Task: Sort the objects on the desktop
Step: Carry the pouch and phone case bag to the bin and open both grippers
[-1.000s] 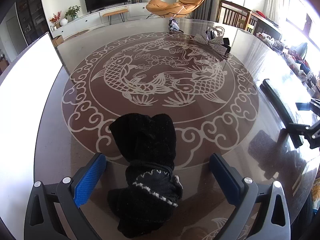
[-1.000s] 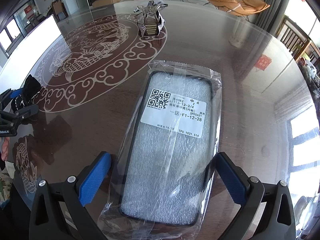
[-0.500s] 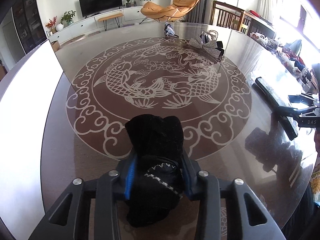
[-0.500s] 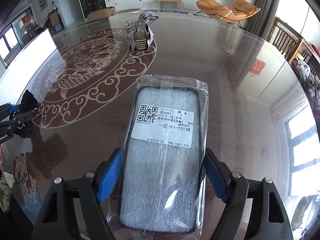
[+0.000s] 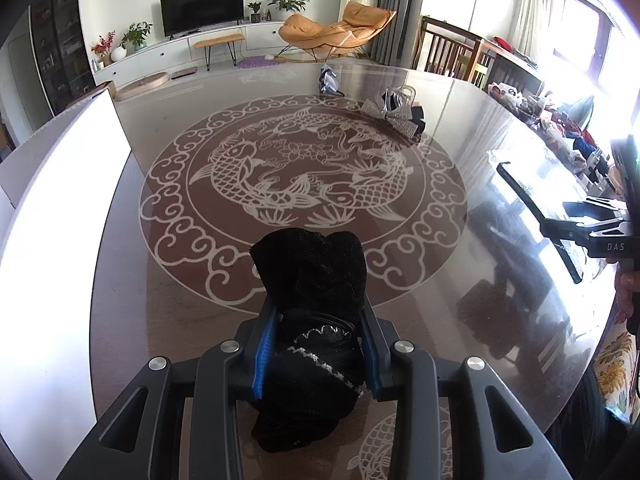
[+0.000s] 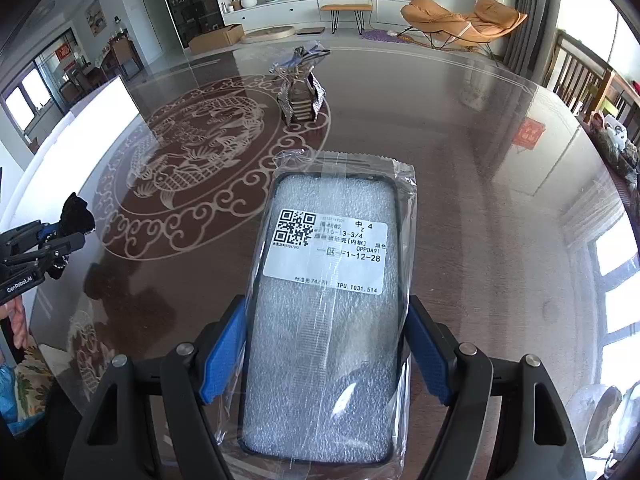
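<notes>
My left gripper (image 5: 318,350) is shut on a black fuzzy sock bundle (image 5: 316,276) with silver trim, held near the front of the round glass-topped table (image 5: 180,288). My right gripper (image 6: 326,354) is shut on a phone case in a clear plastic bag (image 6: 328,280) with a white QR label. The left gripper and its sock also show at the left edge of the right wrist view (image 6: 60,232). The bagged case shows edge-on at the right of the left wrist view (image 5: 536,216).
A silver bow accessory (image 5: 396,114) lies on the far side of the table; it also shows in the right wrist view (image 6: 302,98). A small bagged item (image 5: 328,80) sits near the far edge. A white box (image 5: 52,200) stands at the left.
Both grippers closed from wide open, the left onto the sock bundle and the right onto the bagged phone case. Both objects have since been lifted slightly.
</notes>
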